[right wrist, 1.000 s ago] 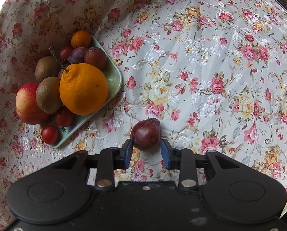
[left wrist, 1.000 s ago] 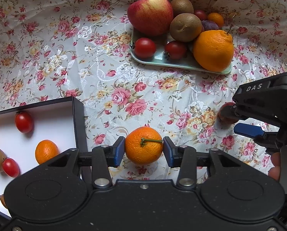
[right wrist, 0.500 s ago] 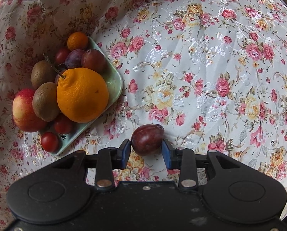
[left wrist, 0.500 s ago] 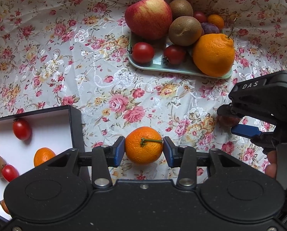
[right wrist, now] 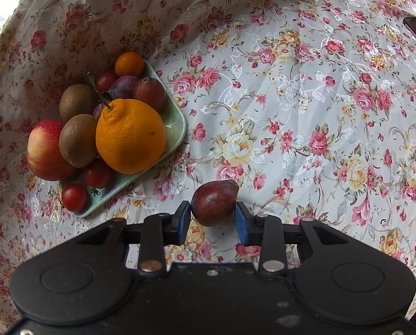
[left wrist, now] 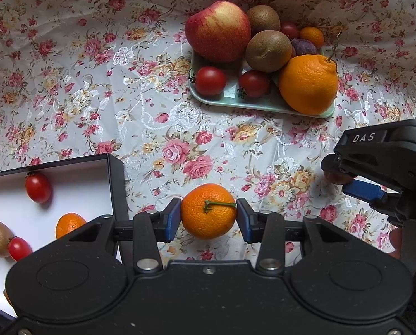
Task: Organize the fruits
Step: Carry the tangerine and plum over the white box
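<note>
Now the left hand-held gripper (left wrist: 208, 218) clamps a small orange (left wrist: 208, 213) between its pads, the black box (left wrist: 116, 178) just to its left; the right hand-held gripper (right wrist: 213, 219) pinches a dark plum (right wrist: 214, 201), the green tray (right wrist: 177, 122) ahead-left.

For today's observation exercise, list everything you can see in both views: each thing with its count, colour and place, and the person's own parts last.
Apple: one, red-yellow, tray's far left.
Kiwis on tray: two, brown, beside the apple.
Big orange: one, tray's near right.
Tray tomatoes: three, red; two at front, one at back.
Small tray mandarin: one, orange, far corner.
Tray plums: at least two, purple-red, at back.
Tray: one, pale green, on cloth.
Cloth: one, floral, covers the table.
Box: one, black with white inside, left; holds two tomatoes, a mandarin, a kiwi.
Held mandarin: one, orange.
Held plum: one, dark red.
Left hand-held gripper: black, blue pads, shut on mandarin.
Right hand-held gripper: same, shut on plum.
</note>
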{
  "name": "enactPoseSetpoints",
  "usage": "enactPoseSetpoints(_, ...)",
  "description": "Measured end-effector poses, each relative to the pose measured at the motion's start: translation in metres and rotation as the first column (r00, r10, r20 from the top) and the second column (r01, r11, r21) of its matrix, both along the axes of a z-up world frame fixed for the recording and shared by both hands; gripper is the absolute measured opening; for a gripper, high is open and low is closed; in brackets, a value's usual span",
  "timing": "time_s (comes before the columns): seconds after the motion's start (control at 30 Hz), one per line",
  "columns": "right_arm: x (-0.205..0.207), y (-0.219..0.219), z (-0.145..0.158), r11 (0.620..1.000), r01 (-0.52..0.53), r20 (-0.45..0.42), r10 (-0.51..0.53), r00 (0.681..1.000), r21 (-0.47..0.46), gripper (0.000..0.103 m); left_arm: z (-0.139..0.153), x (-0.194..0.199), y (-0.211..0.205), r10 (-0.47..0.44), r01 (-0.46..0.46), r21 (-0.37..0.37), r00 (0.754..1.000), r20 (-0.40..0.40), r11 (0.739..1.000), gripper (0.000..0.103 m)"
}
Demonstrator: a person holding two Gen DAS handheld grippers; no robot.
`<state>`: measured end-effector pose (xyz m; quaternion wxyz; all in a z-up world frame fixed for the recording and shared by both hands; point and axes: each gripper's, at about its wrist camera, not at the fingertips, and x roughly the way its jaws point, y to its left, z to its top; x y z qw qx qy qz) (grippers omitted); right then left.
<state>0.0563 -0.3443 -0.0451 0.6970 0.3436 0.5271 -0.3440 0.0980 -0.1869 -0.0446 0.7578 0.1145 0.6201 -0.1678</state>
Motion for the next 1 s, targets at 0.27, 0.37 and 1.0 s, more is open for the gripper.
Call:
enactPoseSetpoints(0.27, -0.011, 0.012, 0.015, 1.0, -0.027, 0.028, 0.027, 0.999, 0.001, 0.036, 0.009, -0.005, 0.011, 0.02, -0.02, -0.011, 1.0, 0.009, 1.0, 0.051)
enactPoseSetpoints(0.37, -0.018, 0.017, 0.021, 0.999, -0.039, 0.041, 0.039, 0.998, 0.0, 0.036, 0.013, -0.011, 0.017, 0.028, -0.028, -0.017, 1.0, 0.015, 0.999, 0.051)
enactPoseSetpoints(1.0, -0.075, 0.07, 0.038, 0.994, -0.109, 0.06, 0.108, 0.992, 0.009, 0.036, 0.039, -0.063, 0.059, 0.056, -0.053, -0.057, 0.997, 0.058, 0.997, 0.051)
